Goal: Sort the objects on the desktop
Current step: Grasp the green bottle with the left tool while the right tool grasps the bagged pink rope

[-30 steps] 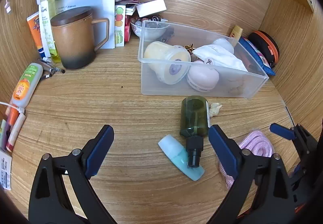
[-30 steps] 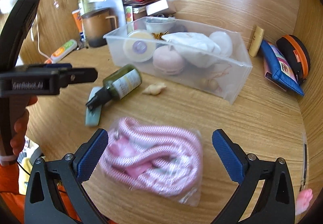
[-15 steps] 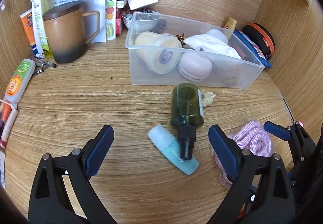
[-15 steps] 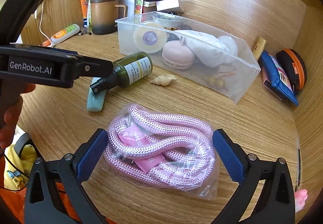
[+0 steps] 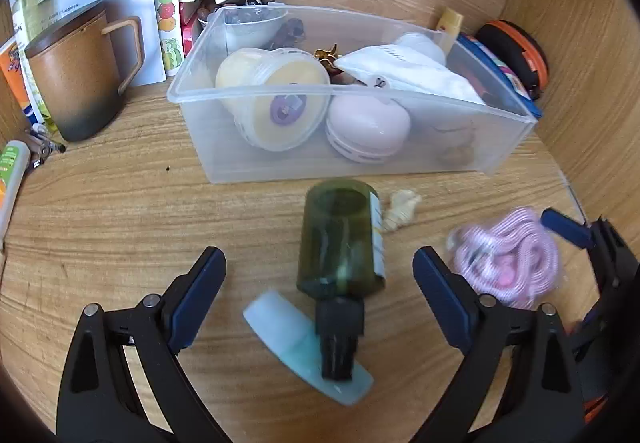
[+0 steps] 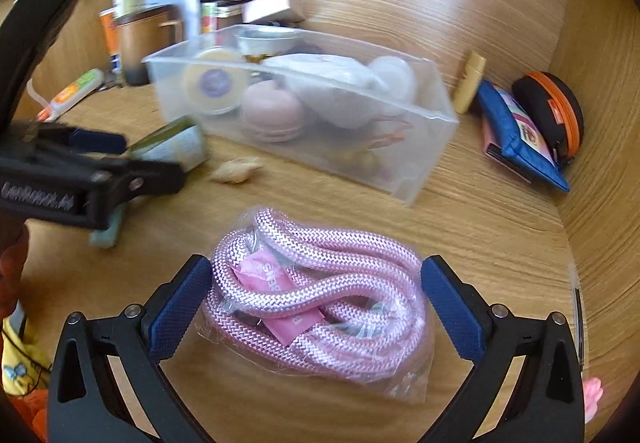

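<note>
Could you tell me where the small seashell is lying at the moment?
The seashell lies on the desk just right of the green bottle, in front of the clear bin.

Left gripper (image 5: 318,295): matte black plastic frame, two arms each showing a triangular cut-out; navy blue textured pads (image 5: 196,301) lining the fingers; two round silver screw heads sitting on each arm. Side view from the right wrist is showing white lettering on the black body, blurred. Right gripper (image 6: 316,307): same black frame, navy knurled pads (image 6: 180,309), paired silver screws. An orange-red sleeve (image 6: 12,275) is showing at the frame's left edge.
</note>
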Available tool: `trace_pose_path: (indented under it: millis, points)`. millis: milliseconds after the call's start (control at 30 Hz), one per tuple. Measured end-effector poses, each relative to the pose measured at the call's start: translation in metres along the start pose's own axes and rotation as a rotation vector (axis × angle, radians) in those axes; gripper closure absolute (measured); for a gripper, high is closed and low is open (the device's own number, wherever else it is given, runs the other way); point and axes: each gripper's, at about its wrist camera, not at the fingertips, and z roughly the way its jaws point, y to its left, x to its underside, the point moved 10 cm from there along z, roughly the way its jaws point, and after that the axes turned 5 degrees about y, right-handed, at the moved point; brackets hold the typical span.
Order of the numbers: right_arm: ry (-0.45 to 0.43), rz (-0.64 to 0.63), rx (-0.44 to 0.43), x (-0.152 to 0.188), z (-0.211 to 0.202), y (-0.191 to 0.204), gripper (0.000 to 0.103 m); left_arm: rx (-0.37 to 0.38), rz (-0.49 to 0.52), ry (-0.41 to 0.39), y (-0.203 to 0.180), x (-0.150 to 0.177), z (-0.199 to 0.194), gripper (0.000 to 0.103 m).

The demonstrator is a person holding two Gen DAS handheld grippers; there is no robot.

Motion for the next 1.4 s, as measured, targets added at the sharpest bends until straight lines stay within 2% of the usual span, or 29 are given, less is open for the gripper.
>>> trace_pose_path:
  millis: [133,467,600,667,733,800,900,967,1033,1067,1300,1367,1400]
  points:
    - [0.042,0.046,-0.043,-0.005,0.002,-0.013,0.000,-0.028,0.011,-0.011,0.001,-0.004,0.003,0.007]
    - [0.025,-0.021,0.093,0.012,-0.026,-0.025,0.000,-0.041,0.076,-0.036,-0.009,-0.008,0.008,0.007]
    - [0.033,0.001,0.101,0.021,-0.036,-0.035,0.000,-0.036,0.091,-0.040,-0.012,-0.010,0.010,0.008]
    - [0.049,0.024,0.093,0.028,-0.036,-0.042,0.000,-0.029,0.090,-0.039,-0.013,-0.010,0.010,0.012]
    - [0.071,0.046,0.089,0.035,-0.032,-0.049,0.000,-0.015,0.088,-0.029,-0.013,-0.009,0.011,0.027]
    - [0.090,0.065,0.087,0.039,-0.027,-0.055,0.000,-0.006,0.081,-0.016,-0.013,-0.007,0.013,0.033]
    - [0.102,0.093,0.043,0.040,-0.020,-0.058,0.000,-0.004,0.074,-0.018,-0.013,-0.006,0.011,0.038]
    - [0.106,0.090,0.017,0.038,-0.014,-0.056,0.000,-0.009,0.070,-0.017,-0.012,-0.006,0.013,0.046]
    - [0.110,0.074,0.009,0.035,-0.009,-0.054,0.000,-0.004,0.058,-0.022,-0.010,-0.007,0.011,0.061]
    - [0.106,0.070,0.000,0.033,-0.007,-0.052,0.000,0.009,0.052,-0.024,-0.010,-0.007,0.011,0.062]
    - [0.115,0.057,-0.111,0.022,0.006,-0.039,0.001,0.007,0.031,-0.058,-0.007,-0.009,0.003,0.062]
    - [0.119,0.090,-0.164,0.023,0.009,-0.038,0.008,0.010,0.025,-0.066,-0.007,-0.009,0.000,0.062]
    - [0.121,0.103,-0.195,0.024,0.009,-0.036,0.015,0.013,0.023,-0.069,-0.007,-0.009,0.000,0.062]
